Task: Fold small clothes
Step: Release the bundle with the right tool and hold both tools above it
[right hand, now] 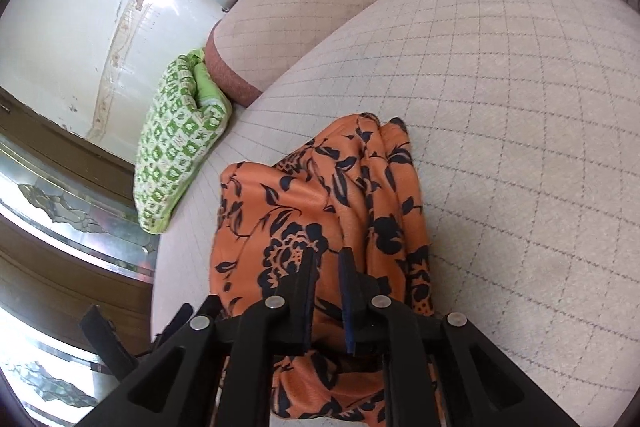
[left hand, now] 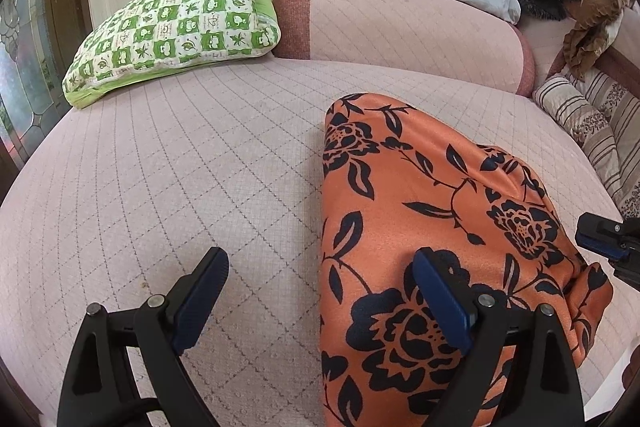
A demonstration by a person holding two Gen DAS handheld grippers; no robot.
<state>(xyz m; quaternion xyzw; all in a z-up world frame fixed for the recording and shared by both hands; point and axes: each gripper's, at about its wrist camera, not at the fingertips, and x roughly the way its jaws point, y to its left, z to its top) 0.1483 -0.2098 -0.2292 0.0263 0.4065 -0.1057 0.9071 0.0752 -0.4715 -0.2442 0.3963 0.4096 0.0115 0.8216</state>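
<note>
Garment (left hand: pixel 432 211) lies on the sofa (left hand: pixel 180 167); we see left gripper (left hand: pixel 320 301) spread wide, right gripper (right hand: pixel 326 291) pinching its fabric.

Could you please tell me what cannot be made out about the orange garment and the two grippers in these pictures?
- Orange floral garment: its near end is cut off by the bottom edge in both wrist views, so its type is unclear.
- Right gripper: the fabric pinched between its fingers hides the grip depth.
- Left gripper: open; one finger overlaps the garment, contact unclear.
</note>
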